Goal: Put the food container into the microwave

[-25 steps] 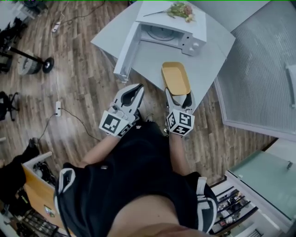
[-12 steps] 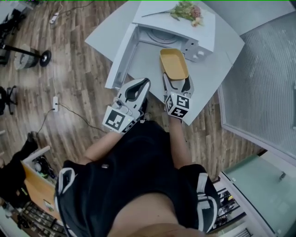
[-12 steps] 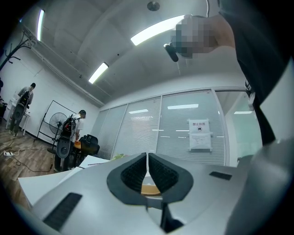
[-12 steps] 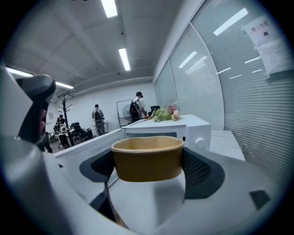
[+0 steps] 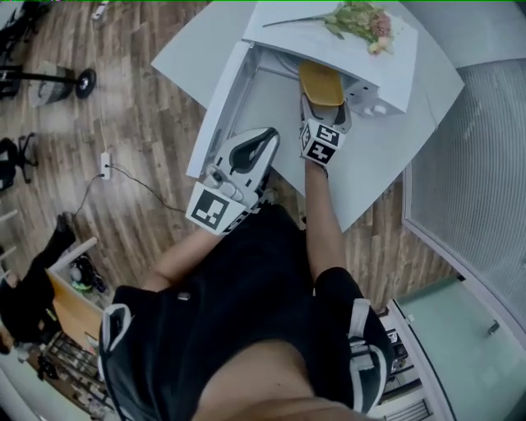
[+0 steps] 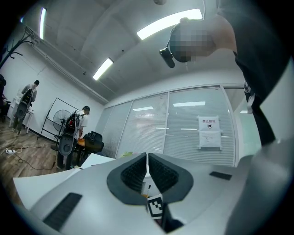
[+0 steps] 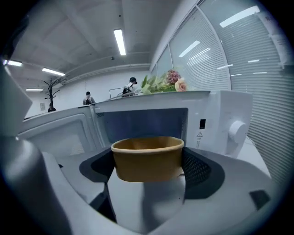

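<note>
My right gripper [image 5: 322, 105] is shut on a tan food container [image 5: 320, 83], holding it at the mouth of the white microwave [image 5: 329, 41]. In the right gripper view the container [image 7: 148, 158] sits between the jaws, right in front of the open cavity [image 7: 142, 123]. The microwave door [image 5: 223, 103] stands swung open to the left. My left gripper [image 5: 256, 149] hangs lower left by the door's edge, jaws together and holding nothing; in its own view the left gripper [image 6: 147, 170] points up toward the ceiling.
The microwave stands on a white table [image 5: 370, 156]. A bunch of flowers [image 5: 360, 18] lies on top of the microwave. Control knob [image 7: 235, 130] is on the microwave's right panel. Wood floor with a cable and power strip [image 5: 105, 164] lies left; a glass partition [image 5: 485, 148] is on the right.
The right gripper has carried the container forward from above the table to the microwave opening. The left gripper stayed near the door, still shut.
</note>
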Demonstrator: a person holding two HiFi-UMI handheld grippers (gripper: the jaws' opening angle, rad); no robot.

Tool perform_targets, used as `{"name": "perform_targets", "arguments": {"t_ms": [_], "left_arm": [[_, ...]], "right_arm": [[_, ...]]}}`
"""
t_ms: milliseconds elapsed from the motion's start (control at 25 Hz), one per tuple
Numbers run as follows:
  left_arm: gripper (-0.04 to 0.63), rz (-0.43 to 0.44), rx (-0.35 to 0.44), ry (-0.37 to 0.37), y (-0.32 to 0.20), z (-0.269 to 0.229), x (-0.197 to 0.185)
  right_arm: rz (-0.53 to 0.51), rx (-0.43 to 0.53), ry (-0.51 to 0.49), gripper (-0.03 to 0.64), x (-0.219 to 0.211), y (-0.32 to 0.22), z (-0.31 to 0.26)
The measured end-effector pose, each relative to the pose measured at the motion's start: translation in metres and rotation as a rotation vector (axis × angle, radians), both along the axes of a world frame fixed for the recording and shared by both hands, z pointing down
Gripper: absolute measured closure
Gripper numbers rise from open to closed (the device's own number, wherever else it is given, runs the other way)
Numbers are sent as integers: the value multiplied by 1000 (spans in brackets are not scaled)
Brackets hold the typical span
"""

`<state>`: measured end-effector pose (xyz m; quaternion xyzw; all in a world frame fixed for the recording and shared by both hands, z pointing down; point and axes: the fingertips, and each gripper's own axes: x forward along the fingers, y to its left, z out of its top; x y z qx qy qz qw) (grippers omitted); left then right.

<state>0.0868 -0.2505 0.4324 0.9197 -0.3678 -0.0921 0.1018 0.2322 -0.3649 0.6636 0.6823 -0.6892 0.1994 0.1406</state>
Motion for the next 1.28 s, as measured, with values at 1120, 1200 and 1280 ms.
{"name": "perform_targets", "arguments": {"t_ms": [1120,1200,1280], "left_arm": [[561,-22,-70,-5,-54,38,-7],[561,-22,-75,-7,-57,40,-7],[561,-23,-77,-7,-59,40,-7]], "right_arm": [[16,-117,39,149,11,-118,92],[16,-113,42,149,11,-121,92],[15,-119,46,149,11,-123,94]]}}
